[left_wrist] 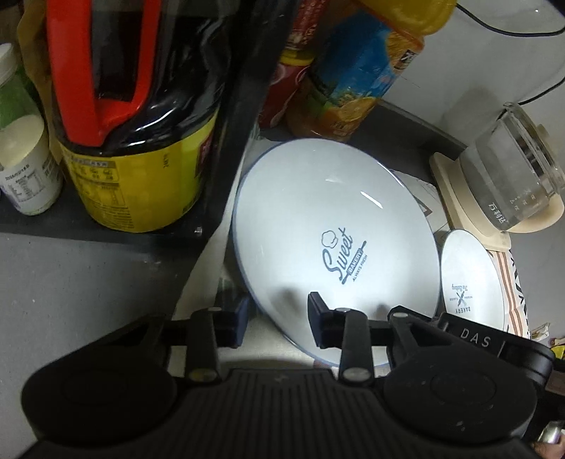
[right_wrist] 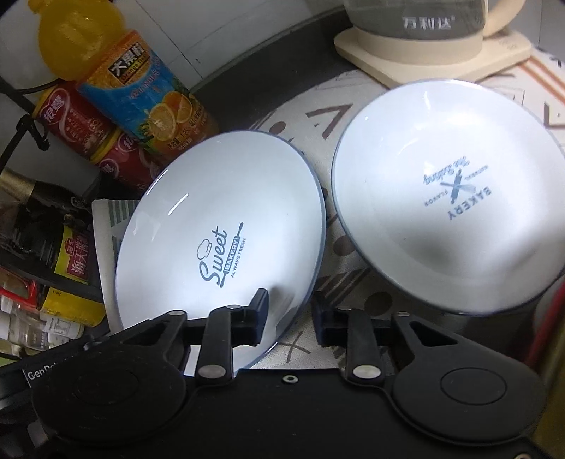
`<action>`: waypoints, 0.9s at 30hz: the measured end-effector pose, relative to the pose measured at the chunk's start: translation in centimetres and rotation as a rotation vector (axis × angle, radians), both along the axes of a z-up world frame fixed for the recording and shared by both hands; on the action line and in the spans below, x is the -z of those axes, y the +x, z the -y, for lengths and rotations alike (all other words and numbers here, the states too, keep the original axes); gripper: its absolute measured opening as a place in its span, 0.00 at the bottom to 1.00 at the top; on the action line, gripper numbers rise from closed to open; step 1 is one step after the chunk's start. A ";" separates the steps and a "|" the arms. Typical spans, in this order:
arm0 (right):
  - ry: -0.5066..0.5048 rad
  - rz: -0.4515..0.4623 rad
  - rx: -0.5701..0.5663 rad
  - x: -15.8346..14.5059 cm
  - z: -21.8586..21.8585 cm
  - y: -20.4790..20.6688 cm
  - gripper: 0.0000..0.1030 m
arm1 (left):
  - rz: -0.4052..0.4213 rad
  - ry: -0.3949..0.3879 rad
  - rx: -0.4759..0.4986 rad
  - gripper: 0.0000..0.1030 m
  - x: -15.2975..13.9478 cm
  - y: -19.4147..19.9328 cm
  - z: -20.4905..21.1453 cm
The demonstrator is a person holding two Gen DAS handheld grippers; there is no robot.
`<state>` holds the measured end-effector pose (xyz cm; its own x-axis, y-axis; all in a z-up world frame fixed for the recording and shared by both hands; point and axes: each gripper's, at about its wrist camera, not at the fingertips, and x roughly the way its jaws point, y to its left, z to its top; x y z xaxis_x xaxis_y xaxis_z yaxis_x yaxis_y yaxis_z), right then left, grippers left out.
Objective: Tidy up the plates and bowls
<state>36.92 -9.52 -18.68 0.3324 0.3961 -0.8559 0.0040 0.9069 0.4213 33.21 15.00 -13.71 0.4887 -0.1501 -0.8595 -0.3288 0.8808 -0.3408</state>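
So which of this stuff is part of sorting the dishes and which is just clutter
For the job: Sweet plate, Bakery plate.
Just lying about: juice bottle, red cans, kettle, soy sauce jug, white bottle.

Two plates side by side on the cloth, the Sweet plate left of the Bakery plate, juice bottle and cans behind, kettle back right.

Right tool spread astride the rim of the "Sweet" plate, second bakery plate just beside.
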 end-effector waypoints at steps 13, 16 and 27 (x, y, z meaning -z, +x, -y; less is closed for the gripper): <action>0.030 0.051 -0.016 -0.2 -0.3 -0.7 0.13 | -0.017 -0.041 0.002 0.19 2.1 0.6 -0.1; 0.018 0.072 -0.023 -0.7 -0.5 -1.1 0.13 | -0.004 -0.029 0.014 0.18 2.0 0.5 -0.2; -0.029 0.151 -0.019 -3.2 -0.8 -2.8 0.14 | 0.062 0.031 0.080 0.18 0.0 0.1 -0.1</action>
<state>34.10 -8.67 -15.49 0.4513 0.3791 -0.8079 -0.0746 0.9181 0.3892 33.31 15.11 -13.74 0.5287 -0.1645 -0.8327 -0.2356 0.9140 -0.3302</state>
